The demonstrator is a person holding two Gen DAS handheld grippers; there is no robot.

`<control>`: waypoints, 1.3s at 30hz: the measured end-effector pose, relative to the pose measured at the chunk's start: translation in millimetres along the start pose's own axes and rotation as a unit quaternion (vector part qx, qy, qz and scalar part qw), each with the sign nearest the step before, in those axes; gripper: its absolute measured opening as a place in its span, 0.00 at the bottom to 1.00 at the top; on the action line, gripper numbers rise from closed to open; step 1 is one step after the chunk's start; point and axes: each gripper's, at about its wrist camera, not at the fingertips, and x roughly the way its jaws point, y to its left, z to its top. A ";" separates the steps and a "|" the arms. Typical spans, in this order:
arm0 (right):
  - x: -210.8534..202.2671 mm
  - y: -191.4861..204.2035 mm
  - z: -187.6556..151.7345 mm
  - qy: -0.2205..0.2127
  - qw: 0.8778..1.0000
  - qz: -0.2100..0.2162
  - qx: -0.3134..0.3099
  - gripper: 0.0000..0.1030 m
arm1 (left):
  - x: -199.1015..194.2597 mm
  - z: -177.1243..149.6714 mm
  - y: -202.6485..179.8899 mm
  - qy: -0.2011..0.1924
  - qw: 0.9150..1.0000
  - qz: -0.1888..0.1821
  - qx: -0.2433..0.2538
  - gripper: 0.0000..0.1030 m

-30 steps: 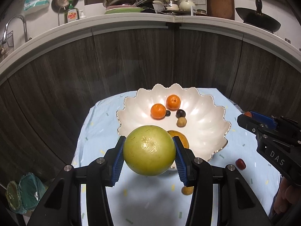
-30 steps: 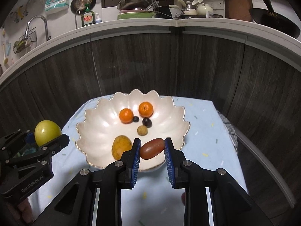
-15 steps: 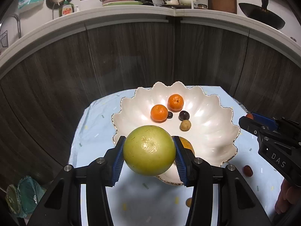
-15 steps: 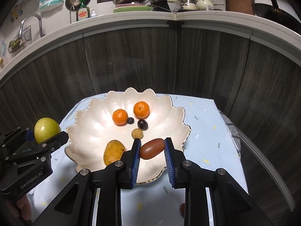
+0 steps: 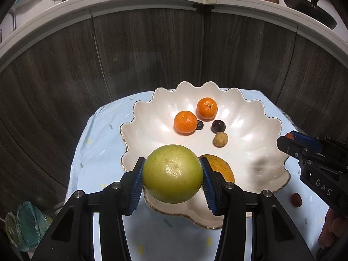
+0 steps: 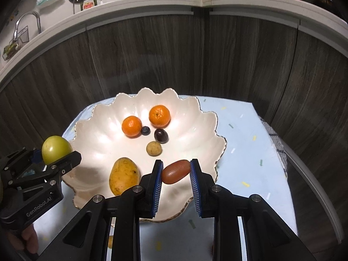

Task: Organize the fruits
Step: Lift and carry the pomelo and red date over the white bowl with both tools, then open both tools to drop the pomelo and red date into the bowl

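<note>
My left gripper (image 5: 173, 181) is shut on a large yellow-green round fruit (image 5: 173, 174), held over the near left rim of the white scalloped bowl (image 5: 256, 117). It also shows at the left of the right wrist view (image 6: 56, 149). My right gripper (image 6: 176, 173) is shut on a small reddish-brown oval fruit (image 6: 175, 171), held over the bowl's (image 6: 97, 134) near right part. In the bowl lie two tangerines (image 6: 131, 126) (image 6: 159, 116), a blueberry (image 6: 145, 130), a dark grape (image 6: 161, 135), a small tan fruit (image 6: 154, 148) and a mango (image 6: 123, 175).
The bowl stands on a light blue cloth (image 6: 243, 152) over a small table. A small red fruit (image 5: 296, 199) lies on the cloth right of the bowl. Dark wood cabinet fronts (image 5: 152, 65) rise close behind, under a counter with kitchenware. A green basket (image 5: 24, 226) sits low left.
Both grippers have moved forward toward the bowl with their fruits still held; the bowl looks nearer and larger in both views.
</note>
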 end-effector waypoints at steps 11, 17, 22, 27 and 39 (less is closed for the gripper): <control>16.5 -4.6 3.8 0.016 1.000 0.004 0.001 0.26 | 17.9 6.0 -1.2 0.012 1.000 -0.002 0.005 0.47; 21.0 -6.1 6.0 0.018 1.000 0.003 0.002 0.27 | 23.7 5.1 -3.8 0.020 1.000 0.002 0.013 0.47; 22.4 -4.6 7.7 0.019 1.000 -0.004 -0.002 0.40 | 23.5 4.1 -2.7 0.018 1.000 0.008 0.010 0.64; 16.1 -6.1 9.7 0.007 1.000 -0.013 -0.001 0.58 | 14.1 9.7 -1.3 -0.004 1.000 0.019 0.011 0.75; -8.8 -10.8 14.5 -0.016 0.999 -0.024 0.013 0.76 | -11.7 17.2 -4.7 -0.028 0.999 0.027 0.010 0.92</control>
